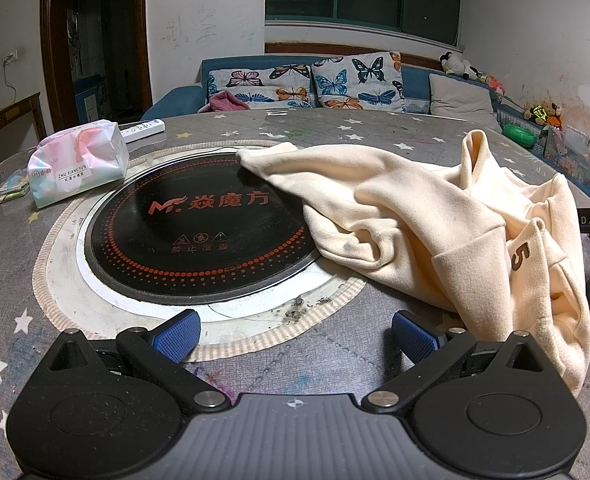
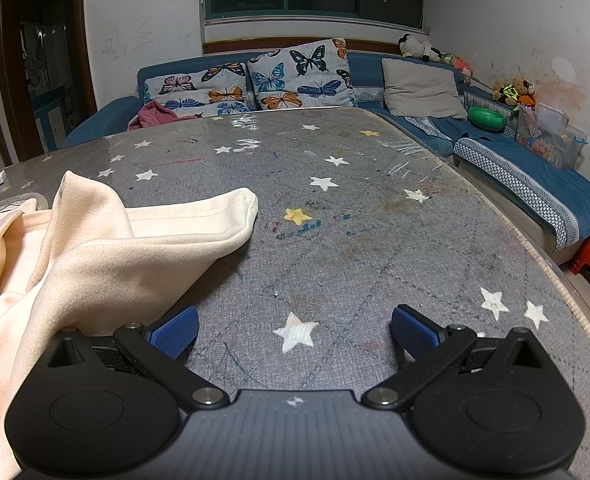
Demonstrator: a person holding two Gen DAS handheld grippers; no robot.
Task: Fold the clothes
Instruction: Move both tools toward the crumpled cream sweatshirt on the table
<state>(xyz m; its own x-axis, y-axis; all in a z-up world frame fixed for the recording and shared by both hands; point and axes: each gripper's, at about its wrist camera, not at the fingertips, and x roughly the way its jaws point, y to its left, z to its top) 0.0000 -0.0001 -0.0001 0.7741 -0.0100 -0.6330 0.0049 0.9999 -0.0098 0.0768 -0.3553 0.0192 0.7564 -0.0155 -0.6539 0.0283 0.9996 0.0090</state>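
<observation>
Garment (image 1: 435,216) numeral "5", hob (image 1: 199,232) logo "MF"

you're over a round table (image 1: 335,128) under a grey, star-printed cover. a black induction cooktop (image 1: 199,236) sits sunk in its middle. a crumpled cream sweatshirt (image 1: 435,216) lies to the right, overlapping the cooktop's edge. at far left rest a tissue pack (image 1: 79,162), a white power strip (image 1: 143,130) and small packets (image 1: 11,190).

My left camera looks low over the table (image 1: 335,128) toward the far sofa (image 1: 175,98); my right one faces likewise, further right. Both share the cream garment (image 1: 435,216).
</observation>
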